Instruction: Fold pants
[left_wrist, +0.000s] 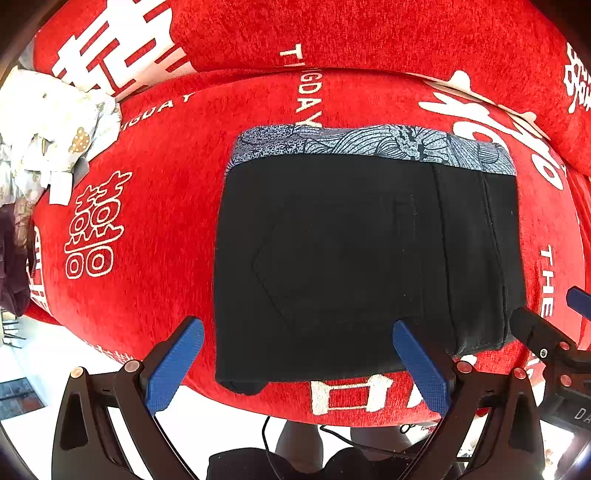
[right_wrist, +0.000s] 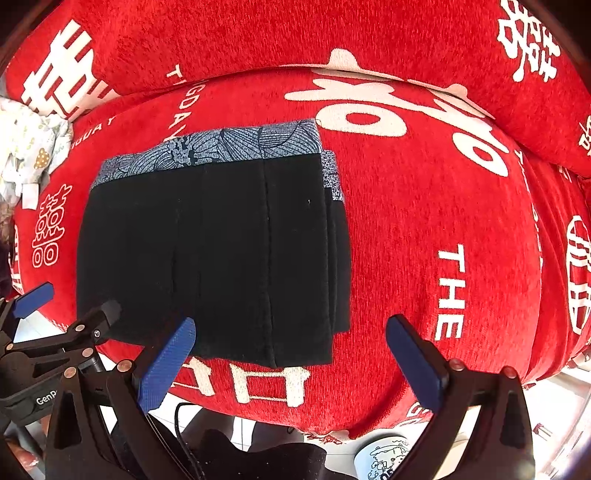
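The black pants lie folded into a compact rectangle on a red sofa seat, with a blue-grey patterned lining strip showing along the far edge. They also show in the right wrist view. My left gripper is open and empty, hovering over the near edge of the pants. My right gripper is open and empty, just off the pants' near right corner. Each gripper's tips show at the edge of the other's view.
The sofa's red back cushion with white lettering rises behind. A crumpled white patterned cloth lies at the far left of the seat. The seat's front edge drops to a pale floor. A printed cup stands below at right.
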